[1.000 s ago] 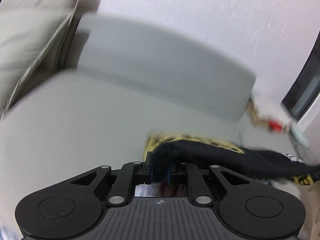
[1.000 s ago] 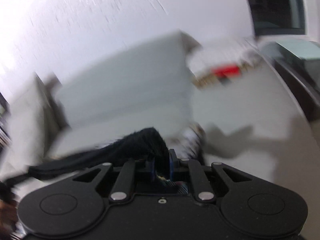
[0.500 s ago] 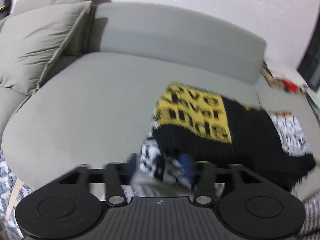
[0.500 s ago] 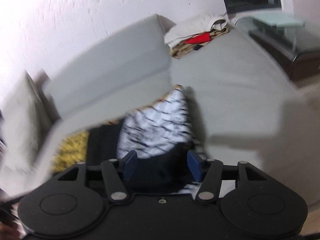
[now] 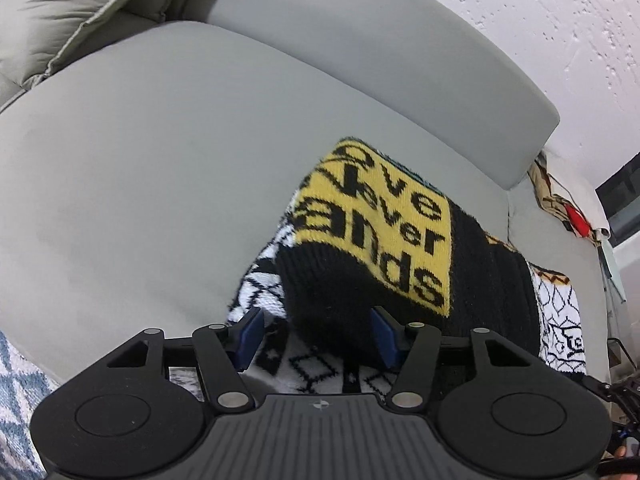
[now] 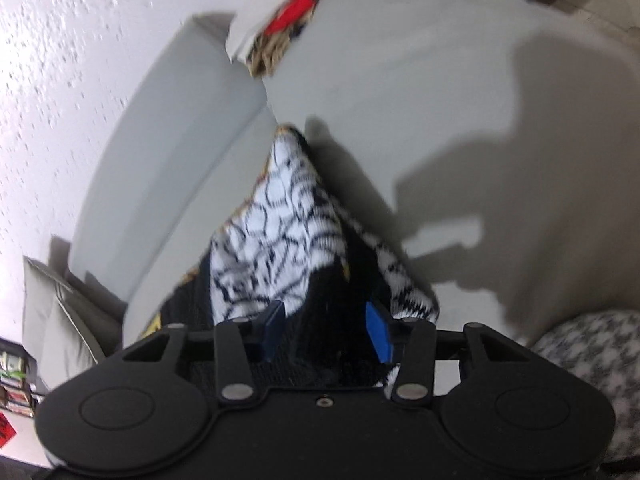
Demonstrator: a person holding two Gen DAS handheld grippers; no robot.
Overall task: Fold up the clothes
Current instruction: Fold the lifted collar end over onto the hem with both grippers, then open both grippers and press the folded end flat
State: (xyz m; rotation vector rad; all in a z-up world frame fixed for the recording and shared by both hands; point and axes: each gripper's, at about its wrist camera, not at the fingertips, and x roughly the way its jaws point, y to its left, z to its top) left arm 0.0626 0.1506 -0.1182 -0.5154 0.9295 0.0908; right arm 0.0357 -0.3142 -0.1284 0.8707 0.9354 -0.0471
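Sweater (image 5: 400, 248) lying folded on grey sofa seat (image 5: 140, 180), just in front of the backrest (image 5: 380, 64). Yellow panel with black lettering face up, black knit around it, black-and-white patterned parts sticking out at both sides.

Left gripper (image 5: 316, 336): fingers (image 5: 250, 334) partly apart, just been closing a little. Black folded edge of sweater sitting between them, left pad clear of the fabric, no pinch visible.

Right gripper (image 6: 326, 334): fingers (image 6: 378, 334) likewise half apart, just been closing a little. Black cloth between them, gaps at both pads, not clamped. View blurred, so fabric contact at the right pad hard to call.

Pile of other clothes (image 6: 280, 28) with a red item at far end of sofa, well apart from sweater. Loose cushion (image 5: 80, 8) at left end. Houndstooth fabric (image 6: 580, 360) at lower right of right view.
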